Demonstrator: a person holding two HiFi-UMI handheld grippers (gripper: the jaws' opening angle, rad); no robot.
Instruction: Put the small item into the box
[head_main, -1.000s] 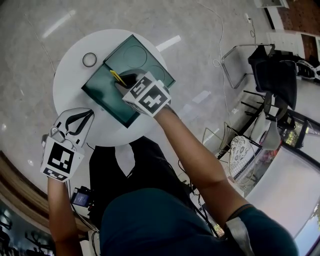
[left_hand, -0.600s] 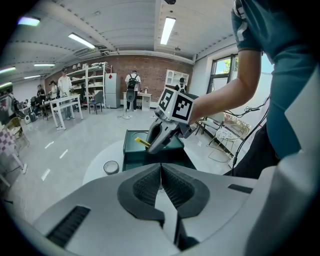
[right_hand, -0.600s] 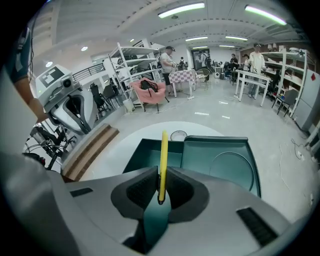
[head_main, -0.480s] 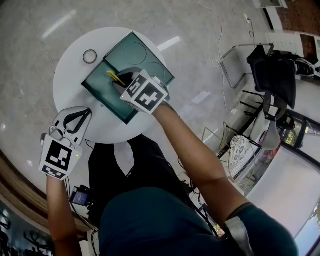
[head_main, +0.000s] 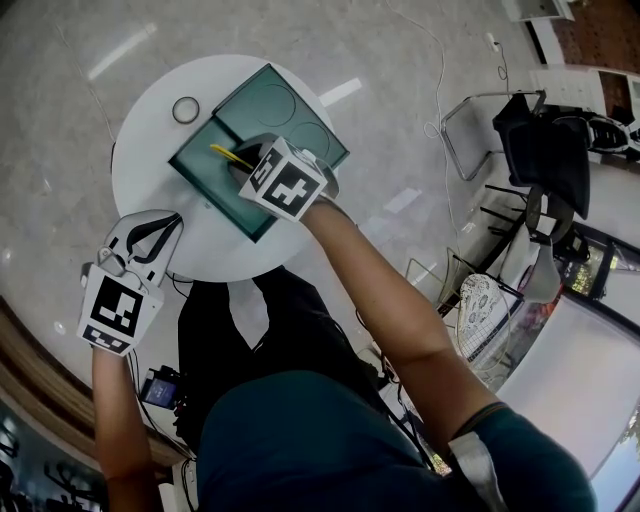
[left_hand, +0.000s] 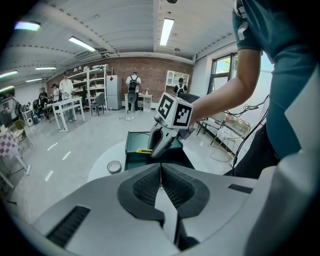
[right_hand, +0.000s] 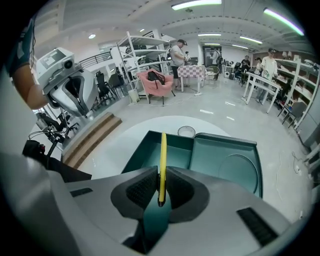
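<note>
Yellow stick (right_hand: 162, 165), thin like a pen, is clamped between the fingers of my right gripper (right_hand: 161, 176). Its free end reaches forward over the deep half of the green box (right_hand: 177, 141). I cannot tell whether its tip touches the box floor.

At the far left, my left gripper (left_hand: 161, 172) hangs at the near-left edge of the round white tabletop (head_main: 150, 195), well apart from the box. Its fingers are pressed together with nothing between them. They point across the tabletop toward the box and my other gripper.

Further in, a small round ring (head_main: 185, 109) lies flat on the tabletop, just beside the far corner of the box and not touching it. The box sits near the middle of the tabletop, opened out. Its deep tray lies on the left, and its lid (head_main: 285, 105) is laid back flat on the right, showing round impressions on its inner face.

My right gripper is above the near side of the tray. From the head view, the stick pokes out to the left of its marker cube (head_main: 288, 183), over the tray.
</note>
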